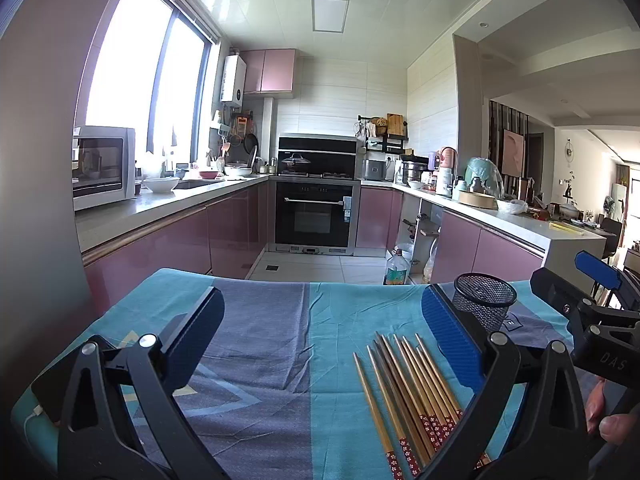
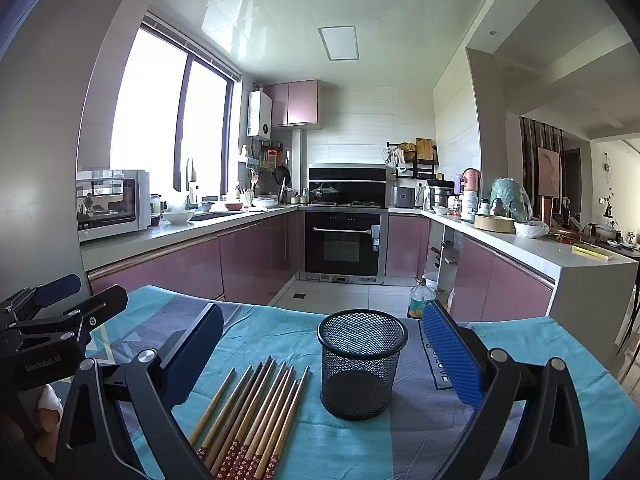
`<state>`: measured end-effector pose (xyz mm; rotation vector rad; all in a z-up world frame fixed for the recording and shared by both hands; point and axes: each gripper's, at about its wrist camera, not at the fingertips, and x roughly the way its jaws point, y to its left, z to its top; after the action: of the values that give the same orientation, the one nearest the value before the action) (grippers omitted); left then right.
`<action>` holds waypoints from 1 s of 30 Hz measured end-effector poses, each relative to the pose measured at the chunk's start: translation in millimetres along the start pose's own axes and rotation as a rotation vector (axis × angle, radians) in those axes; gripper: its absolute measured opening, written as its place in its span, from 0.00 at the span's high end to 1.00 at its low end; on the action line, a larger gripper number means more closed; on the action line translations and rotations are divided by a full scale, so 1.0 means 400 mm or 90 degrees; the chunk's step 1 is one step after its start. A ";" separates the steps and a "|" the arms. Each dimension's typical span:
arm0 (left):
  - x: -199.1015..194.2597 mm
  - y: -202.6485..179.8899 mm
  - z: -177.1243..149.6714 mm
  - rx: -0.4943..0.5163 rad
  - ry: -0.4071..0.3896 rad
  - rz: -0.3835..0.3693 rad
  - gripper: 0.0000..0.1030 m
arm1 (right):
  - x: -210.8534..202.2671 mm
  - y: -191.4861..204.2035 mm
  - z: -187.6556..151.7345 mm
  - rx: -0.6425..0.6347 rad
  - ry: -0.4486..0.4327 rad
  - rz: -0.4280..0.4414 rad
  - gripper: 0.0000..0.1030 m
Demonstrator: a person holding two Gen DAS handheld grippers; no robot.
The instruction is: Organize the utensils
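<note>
Both grippers — left gripper (image 1: pixel 320 320), right gripper (image 2: pixel 322 340) — gape empty above chopsticks (image 2: pixel 256 412) (beside mesh cup (image 2: pixel 361 364)).

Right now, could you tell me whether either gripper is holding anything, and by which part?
Nothing is held. The left gripper and right gripper have open jaws; the chopsticks lie on the cloth.

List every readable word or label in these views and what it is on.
"DAS" — on the right gripper's black body.
"GenRobot.AI" — on the left gripper's black body.
Lettering on the tablecloth — partly hidden, not legible.
Bottle label and oven sticker — too small to read.
</note>
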<state>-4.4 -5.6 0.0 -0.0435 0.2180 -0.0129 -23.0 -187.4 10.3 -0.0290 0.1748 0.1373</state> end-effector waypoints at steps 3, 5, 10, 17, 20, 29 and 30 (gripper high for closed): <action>0.000 -0.001 0.000 0.000 0.001 0.000 0.06 | -0.003 0.001 0.001 -0.001 -0.001 -0.001 0.07; 0.000 0.001 -0.001 0.000 0.000 -0.001 0.06 | -0.003 0.001 0.000 -0.001 -0.001 -0.001 0.07; 0.000 0.000 -0.001 0.001 0.001 -0.001 0.06 | -0.003 0.003 0.000 0.000 -0.003 -0.001 0.07; 0.000 -0.001 -0.001 0.000 0.001 -0.001 0.06 | -0.004 0.002 0.001 0.000 -0.004 -0.002 0.07; 0.001 -0.001 -0.001 0.000 0.001 -0.002 0.06 | -0.004 0.001 0.003 -0.001 -0.004 -0.001 0.07; 0.001 -0.003 -0.003 0.000 0.002 -0.002 0.06 | -0.005 0.001 0.002 0.000 -0.004 -0.001 0.07; 0.001 -0.005 -0.004 0.000 0.003 -0.002 0.06 | -0.005 0.001 0.002 0.000 -0.005 -0.001 0.07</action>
<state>-4.5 -7.4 -1.7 -0.0439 0.2223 -0.0156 -25.0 -187.3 11.3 -0.0286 0.1673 0.1357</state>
